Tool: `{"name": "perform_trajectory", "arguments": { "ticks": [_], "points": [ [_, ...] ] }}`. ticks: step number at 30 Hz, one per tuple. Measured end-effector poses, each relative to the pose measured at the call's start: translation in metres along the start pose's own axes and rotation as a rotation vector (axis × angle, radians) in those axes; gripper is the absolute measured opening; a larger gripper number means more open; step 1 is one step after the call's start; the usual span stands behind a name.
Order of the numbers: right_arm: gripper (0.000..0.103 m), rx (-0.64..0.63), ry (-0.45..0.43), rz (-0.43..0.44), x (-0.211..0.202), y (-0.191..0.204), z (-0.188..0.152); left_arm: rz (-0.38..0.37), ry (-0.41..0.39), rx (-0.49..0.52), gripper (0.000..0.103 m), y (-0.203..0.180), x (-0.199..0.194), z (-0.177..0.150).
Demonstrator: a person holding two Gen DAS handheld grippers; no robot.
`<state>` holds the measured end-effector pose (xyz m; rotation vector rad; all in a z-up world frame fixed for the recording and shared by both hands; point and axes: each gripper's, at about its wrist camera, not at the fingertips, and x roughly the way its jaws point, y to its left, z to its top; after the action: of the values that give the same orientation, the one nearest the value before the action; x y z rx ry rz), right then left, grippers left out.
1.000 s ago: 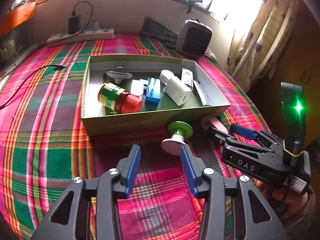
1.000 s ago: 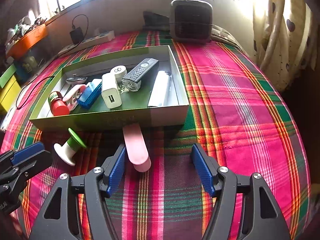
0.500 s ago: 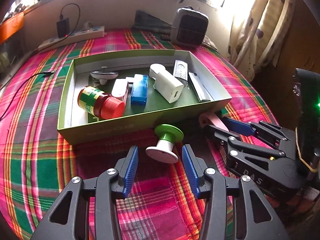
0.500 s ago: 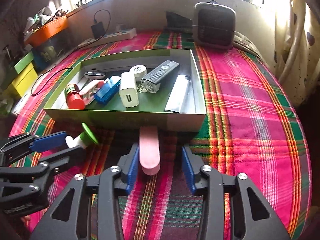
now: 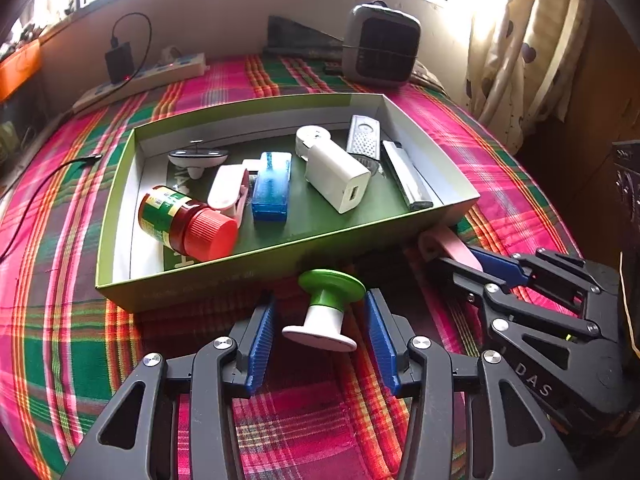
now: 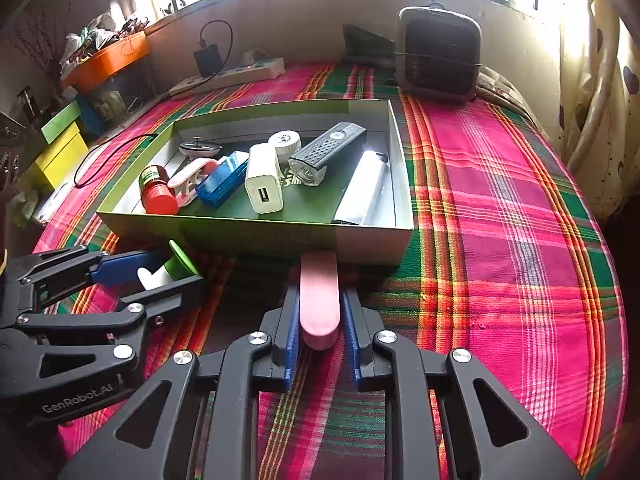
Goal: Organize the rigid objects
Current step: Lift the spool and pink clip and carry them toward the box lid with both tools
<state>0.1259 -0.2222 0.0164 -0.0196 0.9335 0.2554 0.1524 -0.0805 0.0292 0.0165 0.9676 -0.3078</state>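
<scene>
Since a second ago we have pushed both claws forward to the two loose pieces, and the right one has narrowed around its target.

The largest thing is the bed, spread with a pink, green and orange plaid blanket [image 6: 500, 208]. On it sits a shallow green cardboard box [image 5: 224, 280], open at the top. It already holds a red-capped jar [image 5: 188, 224], a blue case [image 5: 272, 184], a white charger [image 5: 340, 176], a silver bar [image 5: 404, 172] and other small pieces, so we judge it to be the collecting place.

Two pieces lie outside, just beside its near wall. A pink flat stick [image 6: 319, 296] lies on the blanket, its far end touching or nearly touching that wall. Our right claw [image 6: 320, 340] has its blue pads close on either side of the stick's near end. Whether they already press it we cannot tell.

To the left lies a green and white spool [image 5: 324, 312], tipped on its side, green end toward the box. Our left claw [image 5: 320, 344] is wide open, straddling it with space on both sides.

The two claws sit near each other, so sideways room is tight. The box wall stands directly ahead of both, and each piece likely must rise over its rim. Free floor inside shows at the near right. To the right of the box the blanket is bare.
</scene>
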Motion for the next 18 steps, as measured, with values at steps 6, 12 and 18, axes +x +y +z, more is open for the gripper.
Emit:
{"name": "perform_trajectory", "arguments": {
  "ticks": [6, 12, 18],
  "points": [
    [0.021, 0.003, -0.003, 0.005, 0.000, -0.001, 0.000, -0.004, -0.006, -0.008, 0.044, 0.001, 0.000, 0.000],
    [0.021, 0.001, -0.005, 0.002, 0.000, 0.000, -0.001, 0.055, -0.011, 0.075, 0.044, -0.009, 0.002, -0.004],
    [0.021, 0.001, -0.006, 0.001, 0.000, -0.001, 0.000, 0.049, -0.017, 0.062, 0.044, -0.007, 0.001, -0.003]
  ]
}}
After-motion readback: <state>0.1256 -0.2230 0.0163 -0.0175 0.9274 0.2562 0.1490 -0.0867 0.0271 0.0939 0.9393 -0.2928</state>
